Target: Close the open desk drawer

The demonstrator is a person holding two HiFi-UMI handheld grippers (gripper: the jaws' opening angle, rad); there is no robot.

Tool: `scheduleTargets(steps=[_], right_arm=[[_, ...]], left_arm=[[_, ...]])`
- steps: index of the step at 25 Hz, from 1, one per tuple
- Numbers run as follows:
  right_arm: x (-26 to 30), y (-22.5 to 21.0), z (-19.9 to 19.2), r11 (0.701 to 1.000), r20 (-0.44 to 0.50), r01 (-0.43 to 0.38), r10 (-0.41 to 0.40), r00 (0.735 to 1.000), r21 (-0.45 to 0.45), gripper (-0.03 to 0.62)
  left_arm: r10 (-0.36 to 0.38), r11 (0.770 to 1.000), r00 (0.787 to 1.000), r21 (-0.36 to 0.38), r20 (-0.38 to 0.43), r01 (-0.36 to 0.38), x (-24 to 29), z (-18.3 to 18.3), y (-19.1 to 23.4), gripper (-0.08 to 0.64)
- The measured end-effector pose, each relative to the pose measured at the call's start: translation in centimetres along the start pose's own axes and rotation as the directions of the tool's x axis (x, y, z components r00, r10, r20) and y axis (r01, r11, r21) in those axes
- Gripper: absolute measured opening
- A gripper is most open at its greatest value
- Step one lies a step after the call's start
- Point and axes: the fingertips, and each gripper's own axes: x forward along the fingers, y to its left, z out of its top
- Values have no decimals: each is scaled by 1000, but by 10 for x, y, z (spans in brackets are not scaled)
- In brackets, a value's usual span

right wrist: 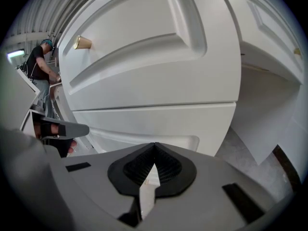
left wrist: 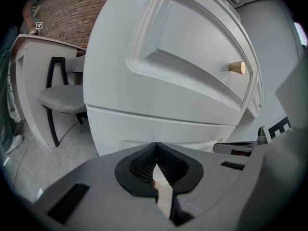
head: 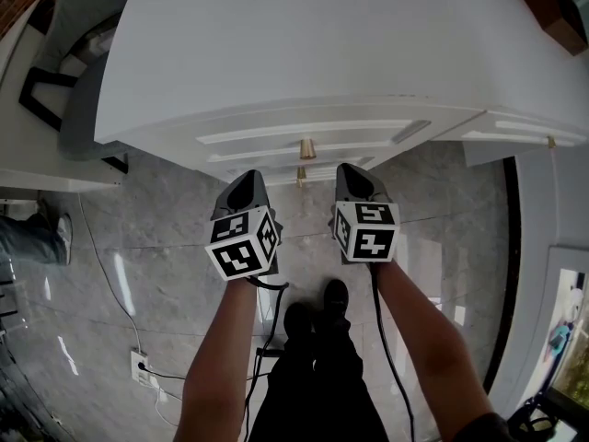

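Observation:
A white desk (head: 322,44) fills the top of the head view. Its upper drawer front (head: 304,136) carries a brass knob (head: 306,148); a second knob (head: 300,175) sits on the drawer below. The upper front (left wrist: 192,57) looks to stand out slightly past the lower one (left wrist: 159,129). My left gripper (head: 247,180) and right gripper (head: 354,171) hang side by side just in front of the drawers, on either side of the knobs, touching nothing. In the gripper views the left gripper (left wrist: 155,146) and right gripper (right wrist: 154,146) are both shut and hold nothing.
A grey-seated chair (left wrist: 62,97) stands at a second white desk (head: 37,155) on the left. To the right is another white unit (head: 543,132). A cable and socket (head: 140,366) lie on the marble floor near my feet (head: 313,316). A person (right wrist: 41,66) stands far off.

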Motion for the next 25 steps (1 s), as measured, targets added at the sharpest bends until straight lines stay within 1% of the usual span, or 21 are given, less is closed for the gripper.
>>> scheduleTargets(steps=[3, 7, 12, 15, 20, 25], right_arm=[[-8, 1, -5, 1000, -10, -3, 3, 1000, 15, 5], [-22, 6, -11, 1000, -17, -8, 8, 1000, 4, 5], [-45, 15, -23, 1000, -42, -21, 21, 999, -8, 5], [-59, 17, -27, 1000, -52, -17, 17, 999, -10, 5], [-81, 26, -32, 999, -62, -34, 33, 998, -4, 5], [-106, 31, -36, 999, -70, -33, 30, 997, -39, 5]], left_arm=[[0, 1000, 1000, 8, -10, 0, -7, -5, 0, 9], [7, 1000, 1000, 13, -17, -7, -20, -16, 0, 9], [18, 1000, 999, 22, -45, -17, -42, -31, 0, 9], [16, 999, 998, 31, -54, -14, -56, -36, -3, 9], [13, 999, 998, 42, -58, -11, -79, -39, -6, 9], [16, 999, 998, 49, -66, -13, -103, -43, -11, 9]])
